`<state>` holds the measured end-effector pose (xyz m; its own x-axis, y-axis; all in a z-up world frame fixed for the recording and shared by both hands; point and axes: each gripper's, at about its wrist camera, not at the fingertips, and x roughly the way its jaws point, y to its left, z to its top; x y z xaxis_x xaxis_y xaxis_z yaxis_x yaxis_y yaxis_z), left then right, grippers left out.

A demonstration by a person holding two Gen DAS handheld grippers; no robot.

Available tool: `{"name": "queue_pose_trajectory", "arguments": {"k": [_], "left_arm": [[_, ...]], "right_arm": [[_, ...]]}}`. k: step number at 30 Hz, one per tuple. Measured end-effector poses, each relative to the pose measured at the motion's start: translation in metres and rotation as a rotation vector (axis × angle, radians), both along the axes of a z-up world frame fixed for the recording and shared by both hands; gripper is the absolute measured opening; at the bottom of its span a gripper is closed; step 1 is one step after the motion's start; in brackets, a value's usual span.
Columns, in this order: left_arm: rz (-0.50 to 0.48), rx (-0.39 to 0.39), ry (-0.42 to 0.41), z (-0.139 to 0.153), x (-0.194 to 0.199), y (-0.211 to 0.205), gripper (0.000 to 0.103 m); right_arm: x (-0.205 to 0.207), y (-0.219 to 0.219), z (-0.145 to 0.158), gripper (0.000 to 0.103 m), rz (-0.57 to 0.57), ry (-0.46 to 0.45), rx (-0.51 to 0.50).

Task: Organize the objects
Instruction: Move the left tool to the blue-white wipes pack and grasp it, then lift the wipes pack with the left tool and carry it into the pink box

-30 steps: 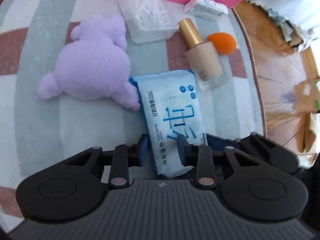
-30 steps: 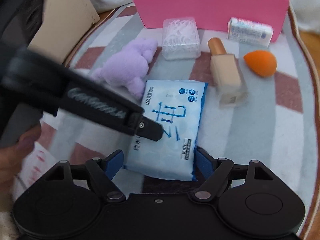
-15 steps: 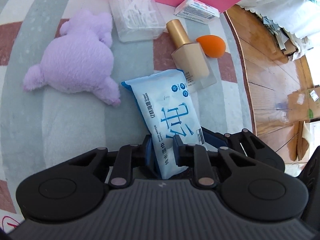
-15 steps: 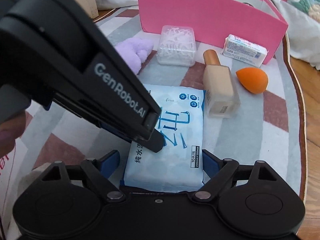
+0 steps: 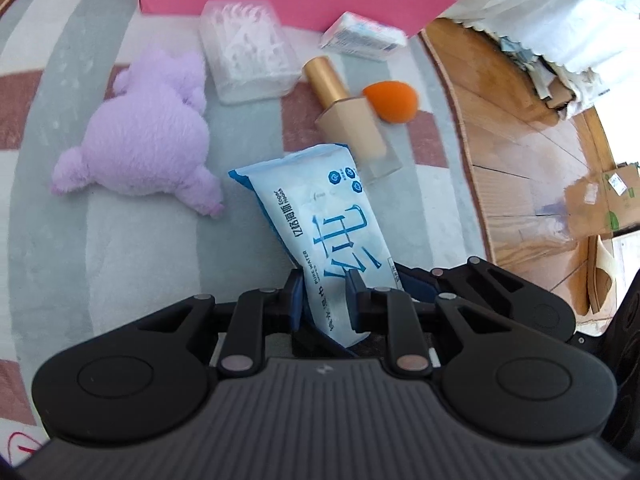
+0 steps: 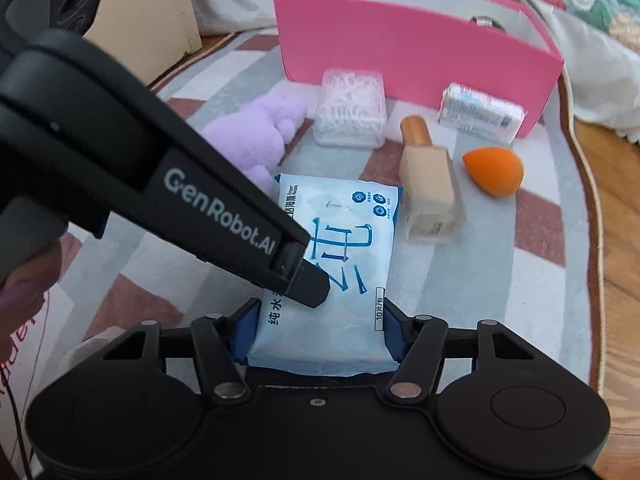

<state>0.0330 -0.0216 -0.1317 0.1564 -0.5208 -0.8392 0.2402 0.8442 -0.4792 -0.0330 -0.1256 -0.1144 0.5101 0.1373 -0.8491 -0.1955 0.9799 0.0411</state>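
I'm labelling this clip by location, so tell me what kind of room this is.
Most likely a bedroom floor at home. A striped rug lies on wooden floorboards, floral bedding with a white frill hangs at the rug's edge, and toiletries such as a foundation bottle lie scattered before a pink box.

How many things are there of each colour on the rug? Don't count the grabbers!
Pink: 1, the box
Purple: 1, the plush toy
Blue: 1, the wet wipes pack
Orange: 1, the makeup sponge
Beige with gold cap: 1, the foundation bottle
Clear: 1, the floss pick box
White: 1, the small packet
Total: 7
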Motion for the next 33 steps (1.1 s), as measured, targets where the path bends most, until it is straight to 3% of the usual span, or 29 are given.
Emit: {"name": "queue_pose_trajectory", "arguments": {"k": [9, 17, 33], "left_arm": [[-0.01, -0.049, -0.084, 0.053, -0.006, 0.022, 0.021], [-0.022, -0.029, -0.183, 0.107, 0.003, 0.03, 0.021], [-0.023, -0.019, -0.36, 0.185, 0.094, 0.011, 0.021]], "right_arm": [[-0.004, 0.018, 0.053, 0.066, 0.02, -0.057, 0.016], [0.023, 0.024, 0.092, 0.066, 0.038, -0.149, 0.011], [0.112, -0.013, 0.15, 0.066, -0.042, -0.308, 0.059]]}}
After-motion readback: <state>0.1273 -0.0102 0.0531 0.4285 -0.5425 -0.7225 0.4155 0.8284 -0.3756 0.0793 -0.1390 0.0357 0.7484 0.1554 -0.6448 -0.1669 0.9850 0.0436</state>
